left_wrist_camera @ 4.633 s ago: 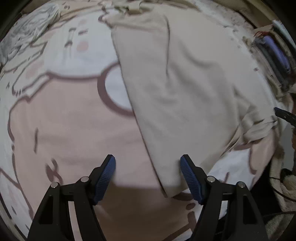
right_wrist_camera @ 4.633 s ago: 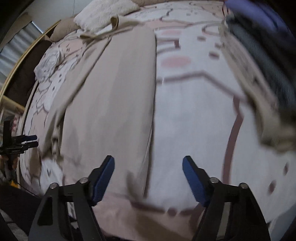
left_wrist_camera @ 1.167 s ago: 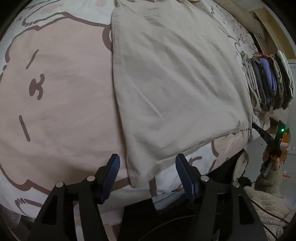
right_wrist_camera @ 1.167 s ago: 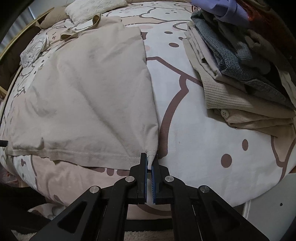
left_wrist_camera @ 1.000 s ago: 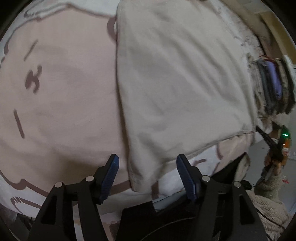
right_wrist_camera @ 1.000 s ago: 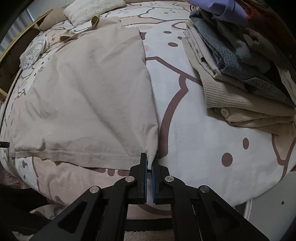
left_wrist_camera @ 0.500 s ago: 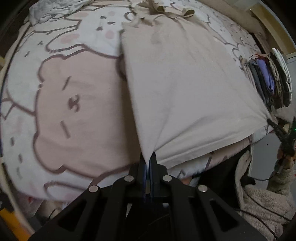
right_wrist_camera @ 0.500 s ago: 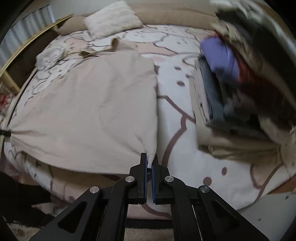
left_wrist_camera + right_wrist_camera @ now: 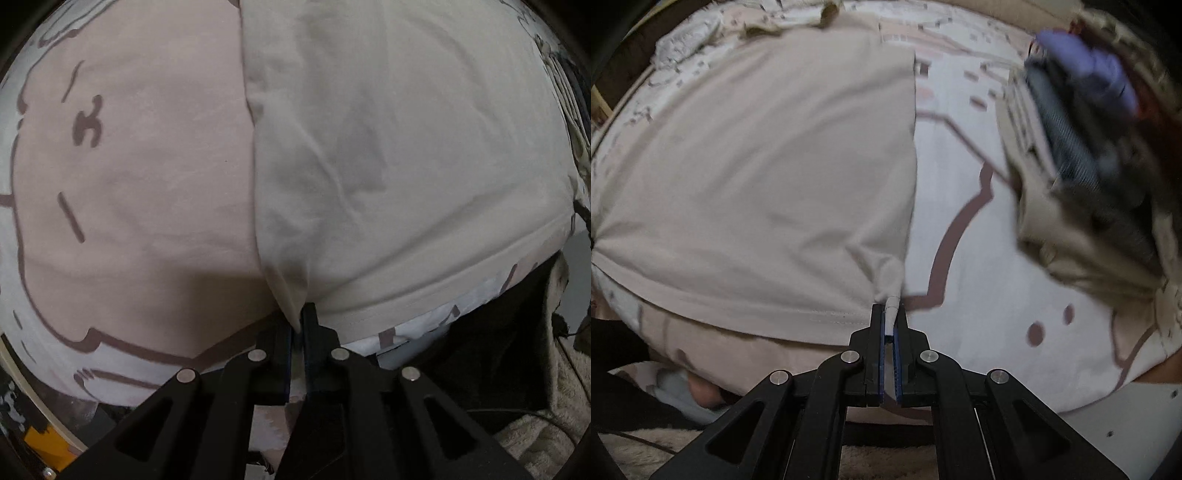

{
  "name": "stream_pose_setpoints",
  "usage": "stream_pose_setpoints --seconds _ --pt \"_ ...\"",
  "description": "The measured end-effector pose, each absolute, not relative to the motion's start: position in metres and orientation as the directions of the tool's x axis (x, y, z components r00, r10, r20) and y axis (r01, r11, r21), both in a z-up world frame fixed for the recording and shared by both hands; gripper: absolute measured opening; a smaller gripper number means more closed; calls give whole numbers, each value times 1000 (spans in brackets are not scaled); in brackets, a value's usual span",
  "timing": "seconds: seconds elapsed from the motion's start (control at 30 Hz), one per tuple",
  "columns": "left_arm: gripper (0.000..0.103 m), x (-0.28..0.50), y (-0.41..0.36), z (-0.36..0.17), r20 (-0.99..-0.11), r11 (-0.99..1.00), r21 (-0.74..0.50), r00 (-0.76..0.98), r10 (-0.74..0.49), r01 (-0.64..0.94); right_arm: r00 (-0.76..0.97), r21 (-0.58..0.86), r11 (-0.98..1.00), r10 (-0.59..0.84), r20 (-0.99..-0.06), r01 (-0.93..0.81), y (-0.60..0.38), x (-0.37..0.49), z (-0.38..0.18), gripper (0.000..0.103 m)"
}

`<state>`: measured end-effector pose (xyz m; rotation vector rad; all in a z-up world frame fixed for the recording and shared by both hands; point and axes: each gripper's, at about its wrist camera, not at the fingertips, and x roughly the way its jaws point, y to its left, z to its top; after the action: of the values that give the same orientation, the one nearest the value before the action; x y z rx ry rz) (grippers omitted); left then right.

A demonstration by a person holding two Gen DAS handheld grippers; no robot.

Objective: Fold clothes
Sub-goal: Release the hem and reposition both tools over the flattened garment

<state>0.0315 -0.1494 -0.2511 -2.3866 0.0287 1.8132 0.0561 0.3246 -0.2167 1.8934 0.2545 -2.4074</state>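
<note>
Both views dim, soft indoor light, no glare. Strong fisheye: black corners, bed lines bow outward at edges. Left wrist view: mild overall softness, a grey shadow on the pink bedsheet [image 9: 229, 284] just beside the gripper frame. Right wrist view: the clothes stack [image 9: 1089, 147] at right smeared w/ motion blur; the beige garment [image 9: 757, 177] in the centre stays fairly sharp.
</note>
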Motion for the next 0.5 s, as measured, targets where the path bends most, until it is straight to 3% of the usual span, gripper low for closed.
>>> stream_pose_setpoints --seconds 0.07,0.1,0.13,0.17,0.2,0.33,0.5 --pt "13 32 -153 -248 -955 -988 -128 279 98 -91 -231 -88 -985 52 -972 148 327 60 -224 8" --pt "23 33 -154 -241 -960 -987 -121 267 88 -108 -242 -92 -986 56 -969 140 329 62 -223 12" --pt "38 35 -155 -233 -964 -986 -112 254 77 -127 -248 -96 -987 61 -967 129 331 63 -222 30" --pt "43 37 -156 -225 -968 -984 -104 240 67 -146 -244 -96 -989 67 -967 112 335 65 -219 65" --pt "46 39 -157 -217 -972 -982 -95 227 56 -164 -245 -88 -992 63 -968 91 341 67 -213 79" --pt "50 23 -170 -167 -995 -982 -59 94 43 -180 -345 -31 -998 12 -939 51 360 70 -157 82" --pt "55 -58 -178 -122 -984 -993 -50 -166 66 -103 -541 99 -995 -98 -835 29 365 40 -85 82"
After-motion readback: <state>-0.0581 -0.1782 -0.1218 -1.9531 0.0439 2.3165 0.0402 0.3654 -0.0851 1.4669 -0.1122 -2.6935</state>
